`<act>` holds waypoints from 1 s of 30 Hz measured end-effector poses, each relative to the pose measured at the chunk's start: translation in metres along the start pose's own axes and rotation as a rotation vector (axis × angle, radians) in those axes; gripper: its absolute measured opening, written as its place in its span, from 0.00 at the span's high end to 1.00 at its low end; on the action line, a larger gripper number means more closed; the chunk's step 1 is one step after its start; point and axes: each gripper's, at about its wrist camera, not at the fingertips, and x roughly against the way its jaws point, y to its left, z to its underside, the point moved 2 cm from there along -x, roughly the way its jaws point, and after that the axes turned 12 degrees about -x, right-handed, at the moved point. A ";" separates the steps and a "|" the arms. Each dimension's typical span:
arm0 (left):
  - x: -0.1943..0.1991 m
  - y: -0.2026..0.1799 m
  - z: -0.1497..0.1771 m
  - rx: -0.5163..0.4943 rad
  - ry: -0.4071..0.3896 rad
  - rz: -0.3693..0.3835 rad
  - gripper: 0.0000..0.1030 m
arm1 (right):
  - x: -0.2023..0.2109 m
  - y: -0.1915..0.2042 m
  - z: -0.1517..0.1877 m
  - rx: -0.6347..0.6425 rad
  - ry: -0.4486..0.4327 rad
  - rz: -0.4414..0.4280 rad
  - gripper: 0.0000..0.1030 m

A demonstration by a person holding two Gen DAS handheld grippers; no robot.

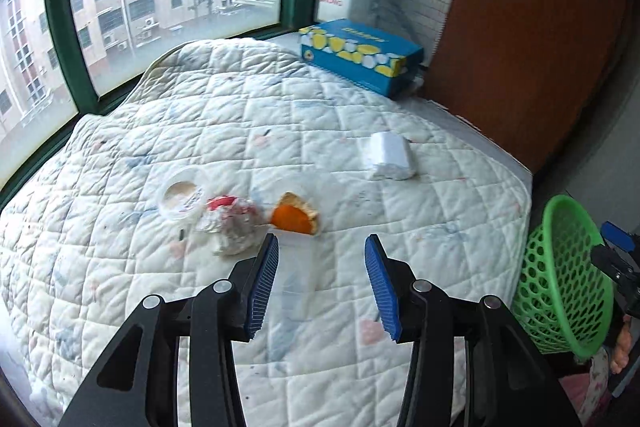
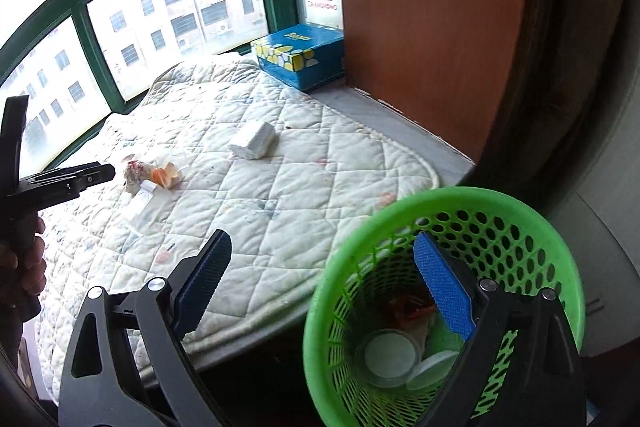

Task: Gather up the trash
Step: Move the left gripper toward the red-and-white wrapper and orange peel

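While the left gripper [image 1: 322, 247] hangs wide apart over the quilt [image 1: 200, 115] — orange peel [image 1: 294, 217] just ahead, nothing held — the right gripper [image 2: 324, 247], equally spread, straddles the green basket's [image 2: 532, 223] rim.

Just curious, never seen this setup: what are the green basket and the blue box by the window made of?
The basket looks like moulded plastic: glossy bright green, with walls pierced by regular round holes. The box looks like printed cardboard: sharp folded edges, flat faces, smooth blue print with yellow and white shapes. It may be a tissue box, though I can't be sure.
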 end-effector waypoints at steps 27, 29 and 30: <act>-0.094 0.091 0.002 0.180 0.117 0.040 0.73 | -0.092 0.105 -0.015 0.098 0.137 -0.132 0.11; -0.090 0.094 0.004 0.187 0.112 0.043 0.79 | -0.099 0.112 -0.017 0.096 0.151 -0.151 0.11; -0.088 0.095 0.005 0.187 0.109 0.051 0.84 | -0.103 0.116 -0.017 0.095 0.158 -0.159 0.11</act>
